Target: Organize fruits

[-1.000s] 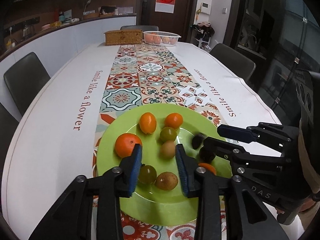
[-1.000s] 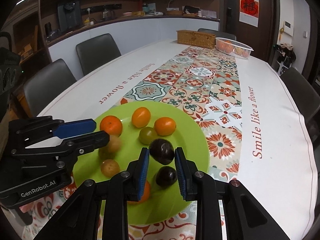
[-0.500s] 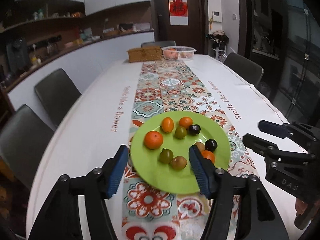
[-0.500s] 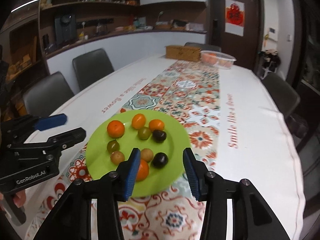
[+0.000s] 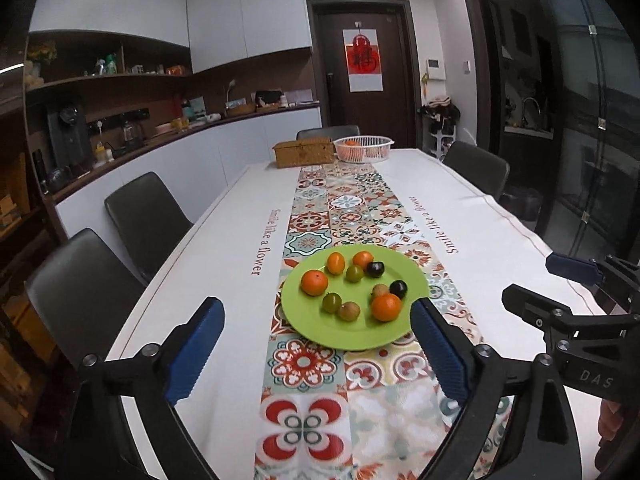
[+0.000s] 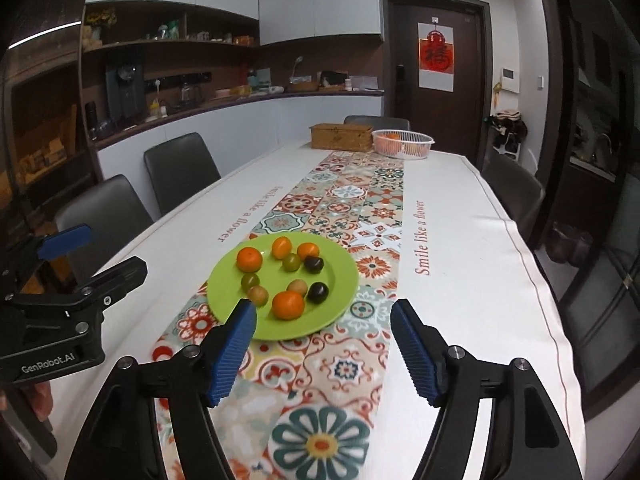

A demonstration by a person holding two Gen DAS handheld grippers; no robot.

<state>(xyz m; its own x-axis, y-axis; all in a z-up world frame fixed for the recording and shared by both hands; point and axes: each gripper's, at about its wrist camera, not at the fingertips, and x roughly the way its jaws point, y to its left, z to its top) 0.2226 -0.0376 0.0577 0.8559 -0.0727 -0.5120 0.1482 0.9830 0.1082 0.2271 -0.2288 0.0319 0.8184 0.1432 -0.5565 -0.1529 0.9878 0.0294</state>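
Observation:
A green plate (image 5: 320,328) (image 6: 340,268) rests on the patterned table runner and carries several small fruits: orange ones (image 5: 314,282) (image 6: 288,305), greenish ones (image 5: 331,302), brownish ones (image 5: 349,311) and two dark plums (image 5: 375,269) (image 6: 318,292). My left gripper (image 5: 318,320) hangs above the table on the near side of the plate, jaws opening wide, nothing between them. My right gripper (image 6: 323,320) is likewise held back from the plate, jaws opening and empty. Each gripper shows at the edge of the other's view.
At the far end of the long white table (image 5: 224,264) stand a woven box (image 5: 304,153) and a white basket (image 5: 363,148) with orange fruit. Dark chairs (image 5: 144,216) (image 6: 516,196) line both sides. A counter with appliances runs along the left wall.
Both grippers have pulled back and up from the plate, which now looks smaller and farther. Their jaws went from nearly shut over the fruit to wide apart.

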